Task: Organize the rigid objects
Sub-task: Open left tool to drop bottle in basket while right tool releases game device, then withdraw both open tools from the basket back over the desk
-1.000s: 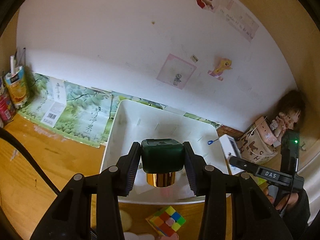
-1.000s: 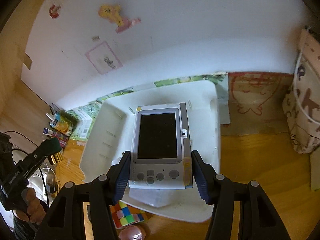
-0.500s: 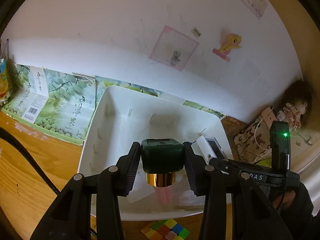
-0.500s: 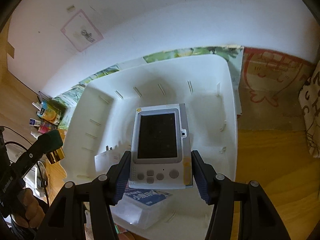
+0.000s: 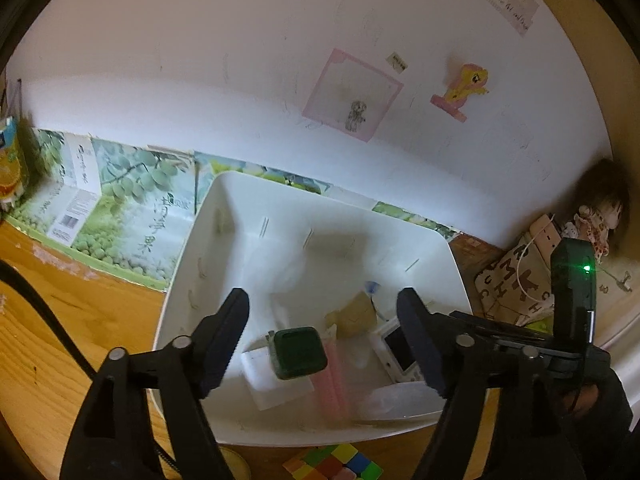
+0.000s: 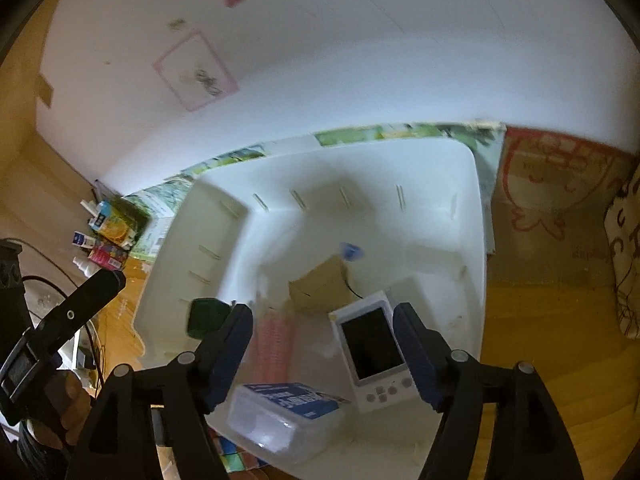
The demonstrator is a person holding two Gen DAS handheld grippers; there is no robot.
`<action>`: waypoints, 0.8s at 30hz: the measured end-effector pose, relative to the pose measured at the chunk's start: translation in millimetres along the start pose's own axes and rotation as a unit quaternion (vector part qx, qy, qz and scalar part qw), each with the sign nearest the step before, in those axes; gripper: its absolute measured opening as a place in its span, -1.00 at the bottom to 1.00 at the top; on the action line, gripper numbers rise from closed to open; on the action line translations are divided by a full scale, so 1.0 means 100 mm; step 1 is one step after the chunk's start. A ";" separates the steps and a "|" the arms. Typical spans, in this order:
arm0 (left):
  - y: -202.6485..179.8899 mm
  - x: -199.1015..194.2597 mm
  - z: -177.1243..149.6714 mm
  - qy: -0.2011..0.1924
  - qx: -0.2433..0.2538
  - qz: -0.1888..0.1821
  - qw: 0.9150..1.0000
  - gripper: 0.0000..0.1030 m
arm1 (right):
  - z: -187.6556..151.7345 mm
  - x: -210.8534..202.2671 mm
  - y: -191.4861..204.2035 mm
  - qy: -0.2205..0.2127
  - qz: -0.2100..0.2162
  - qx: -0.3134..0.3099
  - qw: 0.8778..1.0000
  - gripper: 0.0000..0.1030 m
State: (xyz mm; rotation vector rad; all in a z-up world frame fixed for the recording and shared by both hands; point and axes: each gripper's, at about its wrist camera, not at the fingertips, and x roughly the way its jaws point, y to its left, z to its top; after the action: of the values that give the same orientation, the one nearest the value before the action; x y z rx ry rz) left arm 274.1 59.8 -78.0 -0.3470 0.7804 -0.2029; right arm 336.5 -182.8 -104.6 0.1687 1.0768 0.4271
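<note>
Both your jaws are spread wide; only your right view shows the game toy [image 6: 374, 354] at 4 o'clock in the bin [image 6: 476, 216].

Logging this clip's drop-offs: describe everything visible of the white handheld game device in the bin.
The handheld game device is a white, hard-looking plastic slab with a dark, unlit screen and a cluster of pale buttons at its near end. It lies screen-up and skewed inside the white bin, near the right wall, beside a brown cardboard piece. The open right gripper hangs above it, apart from it.
</note>
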 end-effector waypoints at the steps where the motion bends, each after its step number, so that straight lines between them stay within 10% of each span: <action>1: 0.00 -0.02 0.01 -0.003 0.000 0.001 1.000 0.55 | 0.00 -0.03 0.04 -0.004 0.002 -0.006 1.000 0.43; 24: -0.14 -1.23 -0.08 -0.107 0.047 0.017 0.993 0.61 | -0.28 -1.13 0.63 -0.117 0.023 -0.047 0.992 0.64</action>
State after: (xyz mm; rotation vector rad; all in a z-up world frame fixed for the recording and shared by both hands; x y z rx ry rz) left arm 182.4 82.3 1.7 -0.2617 0.5633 -0.1666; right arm 250.6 -175.3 -4.0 0.1555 0.8225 0.4865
